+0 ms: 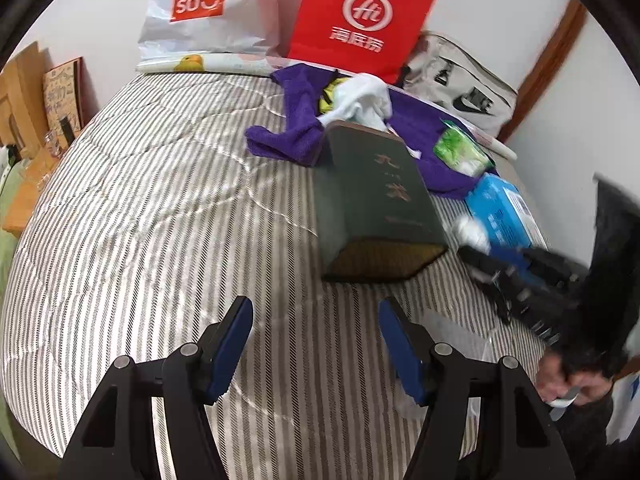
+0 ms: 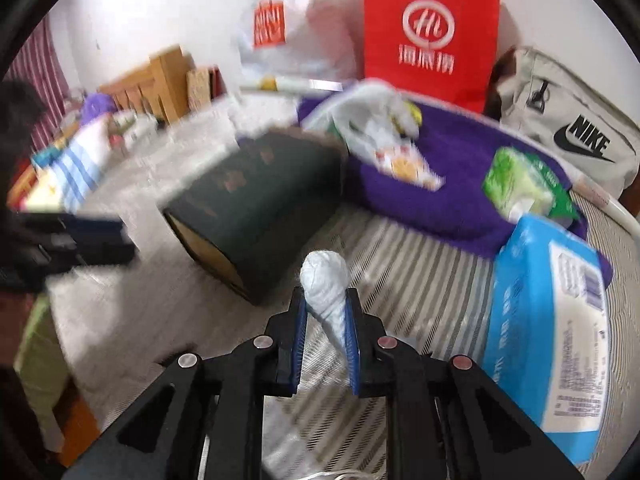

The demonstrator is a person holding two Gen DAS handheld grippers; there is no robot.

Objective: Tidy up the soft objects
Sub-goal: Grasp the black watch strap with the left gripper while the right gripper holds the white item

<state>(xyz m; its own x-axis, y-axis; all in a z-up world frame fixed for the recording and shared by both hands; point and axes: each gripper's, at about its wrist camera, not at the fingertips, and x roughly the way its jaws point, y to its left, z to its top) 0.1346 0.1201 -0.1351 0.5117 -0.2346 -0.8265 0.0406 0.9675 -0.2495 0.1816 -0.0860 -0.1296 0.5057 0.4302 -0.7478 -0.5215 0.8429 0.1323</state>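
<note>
My right gripper is shut on a white rolled soft bundle, held just above the striped bed cover. The left wrist view shows that same gripper blurred at the right with the bundle. My left gripper stands open over the striped cover, nothing between its blue pads. A purple towel lies at the back under a white cloth. A green tissue pack and a blue tissue pack lie to the right.
A dark green box stands mid-bed, just ahead of both grippers. Against the wall lean a red paper bag, a white Miniso bag and a grey Nike bag. Wooden furniture stands at the left.
</note>
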